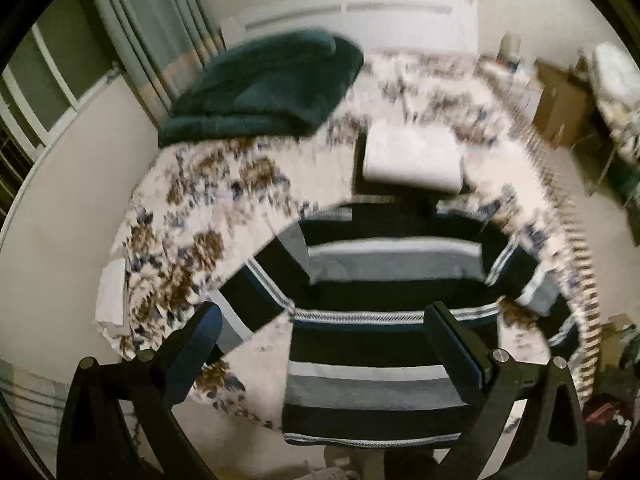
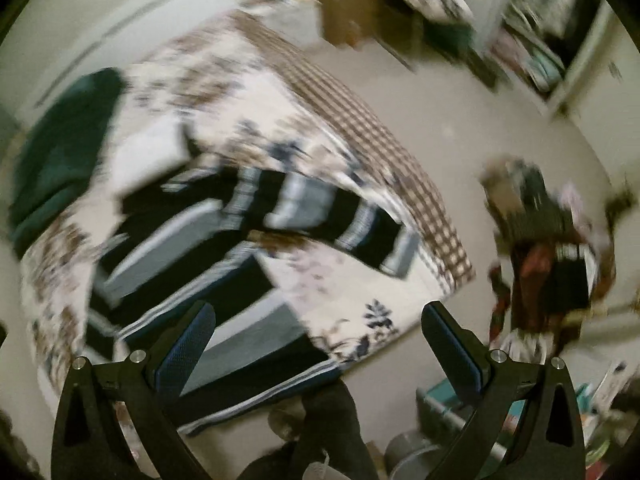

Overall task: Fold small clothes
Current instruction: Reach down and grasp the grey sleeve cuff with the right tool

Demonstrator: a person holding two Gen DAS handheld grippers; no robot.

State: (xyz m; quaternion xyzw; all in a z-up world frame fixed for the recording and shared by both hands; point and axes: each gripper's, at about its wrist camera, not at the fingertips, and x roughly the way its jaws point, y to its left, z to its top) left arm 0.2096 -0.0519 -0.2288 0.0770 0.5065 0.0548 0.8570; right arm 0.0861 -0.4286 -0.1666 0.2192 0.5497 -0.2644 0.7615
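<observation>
While striped shirt [image 1: 384, 264] lies spread on floral bedspread [image 1: 192, 208] (views blurred), left gripper [image 1: 324, 344] and right gripper [image 2: 320, 344] gape wide, holding nothing.

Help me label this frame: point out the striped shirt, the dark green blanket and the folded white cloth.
striped shirt [image 1: 394, 258]: left wrist view, grey chest stripe.
dark green blanket [image 1: 268, 84]: left wrist view, top surface.
folded white cloth [image 1: 414, 158]: left wrist view, its middle.

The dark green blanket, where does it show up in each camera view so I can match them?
Left wrist view: the dark green blanket lies upper left of centre, at the bed's far end.
Right wrist view: the same blanket sits at the left edge.
Shared landmark: the striped shirt spread on the floral bedspread.
</observation>
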